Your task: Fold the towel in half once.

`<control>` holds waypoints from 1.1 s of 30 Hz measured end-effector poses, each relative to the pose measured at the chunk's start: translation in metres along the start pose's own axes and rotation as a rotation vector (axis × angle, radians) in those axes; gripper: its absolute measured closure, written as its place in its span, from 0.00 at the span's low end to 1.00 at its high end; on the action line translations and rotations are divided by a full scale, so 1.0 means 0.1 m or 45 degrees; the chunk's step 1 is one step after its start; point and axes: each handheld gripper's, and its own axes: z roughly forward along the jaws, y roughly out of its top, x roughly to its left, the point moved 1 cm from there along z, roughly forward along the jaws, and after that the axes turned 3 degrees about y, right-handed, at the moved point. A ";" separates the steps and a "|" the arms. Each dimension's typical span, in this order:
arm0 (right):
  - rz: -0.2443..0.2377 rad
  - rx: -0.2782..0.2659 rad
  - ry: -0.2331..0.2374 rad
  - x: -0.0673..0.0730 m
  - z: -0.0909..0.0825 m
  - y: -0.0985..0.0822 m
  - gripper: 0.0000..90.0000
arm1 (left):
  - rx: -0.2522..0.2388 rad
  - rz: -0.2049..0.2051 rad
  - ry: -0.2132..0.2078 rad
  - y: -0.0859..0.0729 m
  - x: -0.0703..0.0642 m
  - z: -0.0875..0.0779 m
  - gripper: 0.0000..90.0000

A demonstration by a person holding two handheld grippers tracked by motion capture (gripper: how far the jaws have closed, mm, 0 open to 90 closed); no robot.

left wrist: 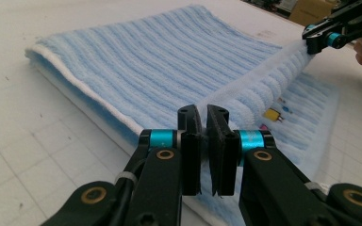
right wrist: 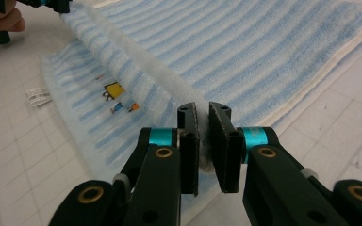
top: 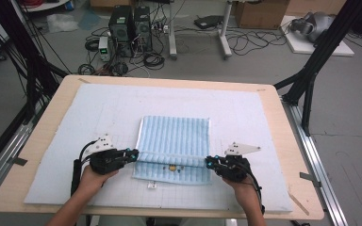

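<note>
Towel [top: 176, 136], light blue w/ darker blue ribs & white border, lies on the pale gridded mat [top: 99, 113] in the middle of the counter [top: 52, 117]. Its near part is folded over: a raised fold edge runs straight across between the two hand-held grippers, lifted just off the layer below. Under that edge a strip of the lower layer shows toward the person, w/ a small yellow motif [top: 173, 167] & a few tiny coloured marks beside it. Far part of towel lies flat, edges roughly square to the mat grid.

Left hand-held gripper [top: 134, 154] is clenched on the left end of the fold; in the left gripper view [left wrist: 203, 136] the black pads pinch white towel border between them, almost no gap. Right hand-held gripper [top: 209, 161] is clenched on the right end likewise; right gripper view [right wrist: 202, 136] shows fabric squeezed between its pads. Both lie about level, pointing inward at each other, towel stretched taut between.

Small white tag [top: 152, 185] lies on the mat just near of the towel, apart from it. Beyond the counter: floor w/ computer towers [top: 131, 26] & cables.
</note>
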 end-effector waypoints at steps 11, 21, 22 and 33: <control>-0.034 0.023 -0.036 0.23 -0.09 -0.14 0.91 | 0.036 -0.011 -0.030 -0.15 -0.16 -0.10 0.92; 0.079 -0.082 -0.044 0.19 -0.24 -0.21 0.67 | -0.092 -0.104 0.055 -0.06 -0.05 -0.25 0.63; 0.080 -0.080 -0.044 0.18 -0.23 -0.21 0.66 | -0.093 -0.109 0.061 -0.06 -0.04 -0.25 0.63; 0.061 0.066 -0.145 0.19 0.05 -0.23 0.72 | 0.039 -0.076 0.150 -0.08 -0.06 -0.07 0.62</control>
